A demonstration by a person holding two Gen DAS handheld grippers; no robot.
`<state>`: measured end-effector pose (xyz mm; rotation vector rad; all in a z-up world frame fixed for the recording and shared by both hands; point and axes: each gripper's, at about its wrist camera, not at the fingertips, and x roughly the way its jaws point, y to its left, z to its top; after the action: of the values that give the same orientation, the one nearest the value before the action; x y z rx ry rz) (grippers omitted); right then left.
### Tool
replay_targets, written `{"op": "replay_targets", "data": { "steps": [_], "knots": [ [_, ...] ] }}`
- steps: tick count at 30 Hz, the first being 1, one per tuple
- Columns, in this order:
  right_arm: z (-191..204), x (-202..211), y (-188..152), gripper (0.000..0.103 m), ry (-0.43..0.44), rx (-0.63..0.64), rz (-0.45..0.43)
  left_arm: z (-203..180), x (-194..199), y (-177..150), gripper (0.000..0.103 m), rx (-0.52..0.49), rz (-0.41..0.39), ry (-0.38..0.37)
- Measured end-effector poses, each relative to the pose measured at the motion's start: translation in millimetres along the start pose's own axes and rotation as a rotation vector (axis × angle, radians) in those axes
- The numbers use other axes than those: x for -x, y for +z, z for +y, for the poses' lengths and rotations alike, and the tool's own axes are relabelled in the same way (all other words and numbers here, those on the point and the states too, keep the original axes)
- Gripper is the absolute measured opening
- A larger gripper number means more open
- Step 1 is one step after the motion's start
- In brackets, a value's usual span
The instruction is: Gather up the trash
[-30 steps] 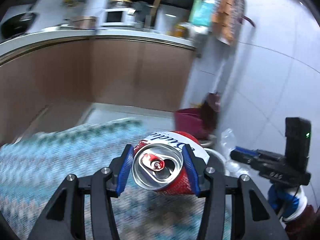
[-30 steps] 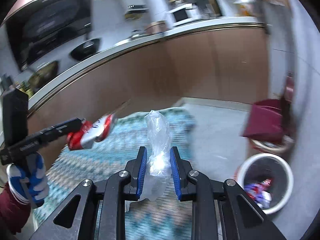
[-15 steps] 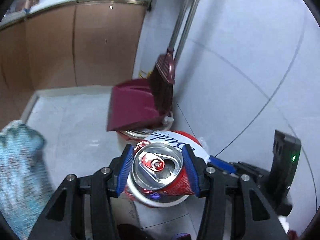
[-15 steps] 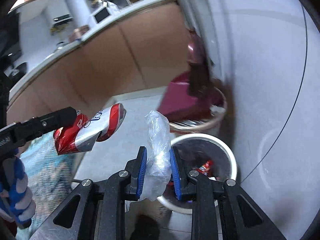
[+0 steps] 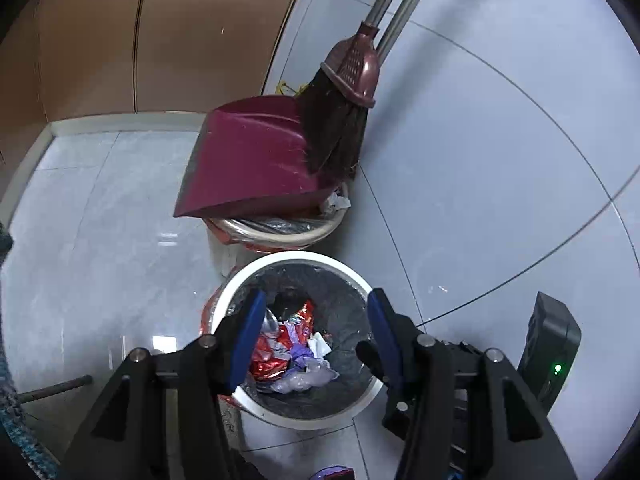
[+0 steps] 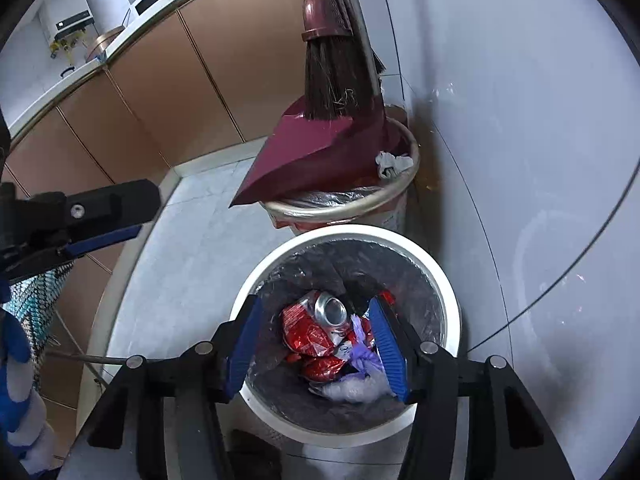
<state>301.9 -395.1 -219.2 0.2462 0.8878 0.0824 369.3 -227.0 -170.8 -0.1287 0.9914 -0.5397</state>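
Note:
A white-rimmed trash bin with a dark liner stands on the floor by the wall; it also shows in the right wrist view. Inside lie a crushed red can, red wrappers and a clear plastic bag. My left gripper hangs open and empty over the bin. My right gripper is open and empty over the bin too. The left gripper also shows at the left of the right wrist view.
Behind the bin stands a second bin carrying a maroon dustpan and a broom. Brown cabinets run along the back. A patterned blue cloth lies at the left. White wall tiles close the right side.
Both grippers swung over the bin and opened. The red can left the left gripper and the plastic bag left the right gripper; both now lie in the bin.

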Motion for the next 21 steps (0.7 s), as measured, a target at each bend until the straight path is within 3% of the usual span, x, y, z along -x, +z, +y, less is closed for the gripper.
{"op": "replay_targets", "data": {
  "steps": [5,10,14,21],
  "knots": [
    [17.3,24.2,2.2,0.058,-0.003,0.014,-0.036,-2.2,45.0,-9.2,0.051,-0.014,-0.059,0.033],
    [53.6,81.3,-3.4,0.066,-0.028,0.076,-0.103,-10.8,110.0,-31.2,0.055,-0.052,-0.151,0.101],
    [88.8,131.0,-17.2,0.073,-0.039,0.133,-0.151,-9.2,170.7,-64.4,0.06,-0.054,-0.223,0.157],
    [162.3,210.2,-56.3,0.088,-0.027,0.269,-0.231,10.6,253.6,-126.2,0.064,-0.051,-0.264,0.255]
  ]
}}
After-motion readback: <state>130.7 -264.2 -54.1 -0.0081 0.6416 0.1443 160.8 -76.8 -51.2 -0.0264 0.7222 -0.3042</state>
